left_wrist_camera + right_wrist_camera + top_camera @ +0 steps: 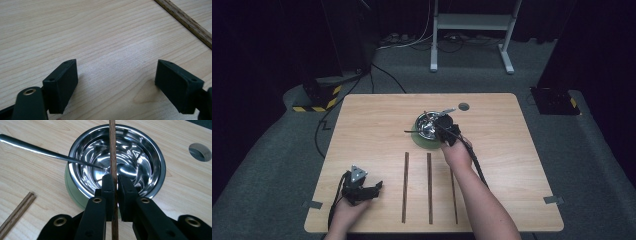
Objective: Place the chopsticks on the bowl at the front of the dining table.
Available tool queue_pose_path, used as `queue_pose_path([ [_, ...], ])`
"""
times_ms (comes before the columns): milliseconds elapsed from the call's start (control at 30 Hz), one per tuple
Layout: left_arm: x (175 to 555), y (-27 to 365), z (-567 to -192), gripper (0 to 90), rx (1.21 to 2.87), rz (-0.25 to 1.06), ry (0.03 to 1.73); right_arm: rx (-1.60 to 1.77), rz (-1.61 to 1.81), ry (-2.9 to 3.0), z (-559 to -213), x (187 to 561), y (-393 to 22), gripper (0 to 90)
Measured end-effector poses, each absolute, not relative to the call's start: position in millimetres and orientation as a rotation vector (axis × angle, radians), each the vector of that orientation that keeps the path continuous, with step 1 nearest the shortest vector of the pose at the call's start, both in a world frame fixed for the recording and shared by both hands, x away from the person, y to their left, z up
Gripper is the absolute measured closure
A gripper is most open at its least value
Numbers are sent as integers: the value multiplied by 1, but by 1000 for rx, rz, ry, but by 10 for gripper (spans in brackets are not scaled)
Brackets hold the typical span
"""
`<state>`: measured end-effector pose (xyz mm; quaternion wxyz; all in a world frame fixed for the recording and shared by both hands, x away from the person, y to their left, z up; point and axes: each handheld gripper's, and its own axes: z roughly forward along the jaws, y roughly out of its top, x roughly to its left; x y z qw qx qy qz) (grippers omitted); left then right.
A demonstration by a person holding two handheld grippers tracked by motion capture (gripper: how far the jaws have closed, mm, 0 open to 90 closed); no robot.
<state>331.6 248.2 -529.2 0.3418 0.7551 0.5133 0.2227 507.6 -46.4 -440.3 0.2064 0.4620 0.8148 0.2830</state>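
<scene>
A shiny steel bowl (pixel 117 157) stands on a pale green base (pixel 72 192) near the middle of the table (pixel 372 125). My right gripper (pixel 115 178) is shut on a thin brown wooden chopstick (pixel 112 147), which reaches out across the bowl's mouth. A metal spoon (pixel 50 153) leans in the bowl with its handle sticking out over the rim. In the high view the right gripper (pixel 447 131) sits at the bowl's (pixel 429 125) near right edge. My left gripper (pixel 376 189) rests at the front left of the table, jaws wide open (pixel 117 82) over bare wood.
Three wooden sticks (pixel 429 187) lie side by side near the table's front edge; one of them (pixel 190 22) passes beside the left gripper. A round hole (pixel 463 106) is in the tabletop behind the bowl. Cables and a metal stand (pixel 472 30) are on the floor beyond.
</scene>
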Motion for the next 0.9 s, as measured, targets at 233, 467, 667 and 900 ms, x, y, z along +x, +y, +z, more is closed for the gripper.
queue_pose_path([
  [233,332,248,-529,186,1963,578,1334,1288,773,2275,-441,526,-34,839],
  [467,332,248,-529,186,1965,579,1334,1288,748,2295,-443,541,-21,839],
  [667,332,249,-529,186,1965,576,1334,1294,730,2304,-445,551,-13,839],
  [900,332,249,-529,186,1965,574,1334,1317,720,2307,-447,560,-5,839],
])
